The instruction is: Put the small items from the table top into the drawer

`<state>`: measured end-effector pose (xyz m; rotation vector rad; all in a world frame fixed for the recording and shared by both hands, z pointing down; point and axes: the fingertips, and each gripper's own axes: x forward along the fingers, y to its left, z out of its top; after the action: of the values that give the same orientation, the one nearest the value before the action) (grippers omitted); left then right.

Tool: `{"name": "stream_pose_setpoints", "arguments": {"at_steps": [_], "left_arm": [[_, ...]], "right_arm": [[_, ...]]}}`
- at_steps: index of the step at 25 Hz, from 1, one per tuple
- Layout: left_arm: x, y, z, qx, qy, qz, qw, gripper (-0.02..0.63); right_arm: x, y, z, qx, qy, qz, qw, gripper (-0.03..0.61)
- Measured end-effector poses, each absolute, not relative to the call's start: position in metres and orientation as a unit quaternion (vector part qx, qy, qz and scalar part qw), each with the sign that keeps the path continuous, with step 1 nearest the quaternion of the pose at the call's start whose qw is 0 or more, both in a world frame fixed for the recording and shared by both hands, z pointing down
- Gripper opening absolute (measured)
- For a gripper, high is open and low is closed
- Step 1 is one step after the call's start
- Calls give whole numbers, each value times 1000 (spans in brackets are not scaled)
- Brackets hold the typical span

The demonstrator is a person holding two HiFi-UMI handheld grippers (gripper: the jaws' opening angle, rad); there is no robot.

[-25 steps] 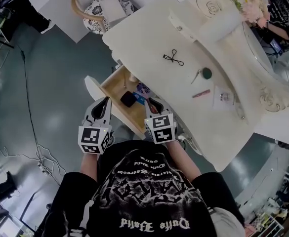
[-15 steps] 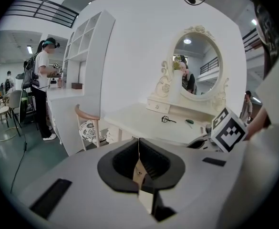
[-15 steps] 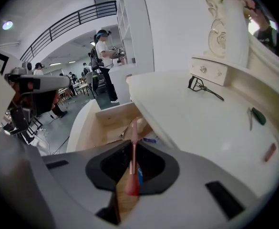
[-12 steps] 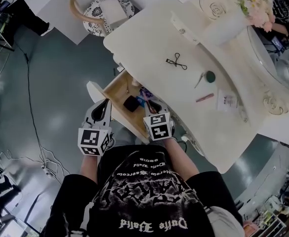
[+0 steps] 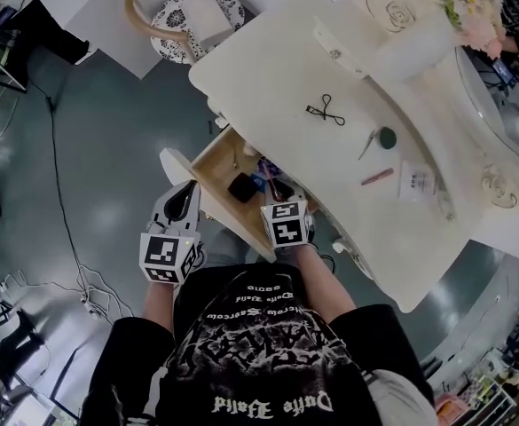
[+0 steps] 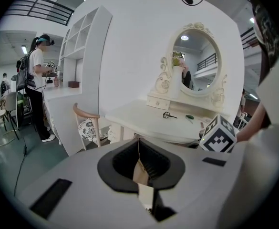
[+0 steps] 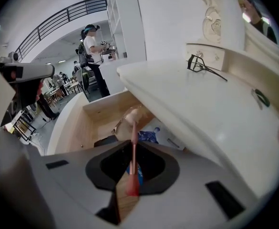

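Right gripper (image 5: pixel 275 188) has come down into the open drawer (image 5: pixel 213 160), jaws pinching a thin pink-handled brush (image 7: pixel 132 128) whose bristle end now hangs just over the items already inside; release looks due. Left gripper (image 5: pixel 184 199) waits beside the drawer, jaws pressed together, empty. Eyelash curler (image 5: pixel 326 109), green item (image 5: pixel 386 137) and pink stick (image 5: pixel 377 177) still lie on the table top (image 5: pixel 268 69), so work remains

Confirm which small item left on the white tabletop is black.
The black scissor-handled eyelash curler. The others there are a green round-headed tool, a slim pink stick and a small white card.
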<state>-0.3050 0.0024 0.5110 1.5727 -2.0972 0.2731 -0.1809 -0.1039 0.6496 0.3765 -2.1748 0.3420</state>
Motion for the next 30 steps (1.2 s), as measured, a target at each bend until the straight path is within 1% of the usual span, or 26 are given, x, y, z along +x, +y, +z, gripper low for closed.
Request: {"name": "stream_pose_setpoints", "arguments": {"at_steps": [17,23,30], "left_arm": [[-314,16,522,577,-766,116,259,17],[-316,19,526,576,-766,120,261,17],[-315,20,527,580,-762,128,259,18]], "right_arm": [[-191,-113,683,176,-847,156,477,52],[-193,-109,692,161,-840,146,497,52],[-185,-112,703,179,-825,171,508,52]]}}
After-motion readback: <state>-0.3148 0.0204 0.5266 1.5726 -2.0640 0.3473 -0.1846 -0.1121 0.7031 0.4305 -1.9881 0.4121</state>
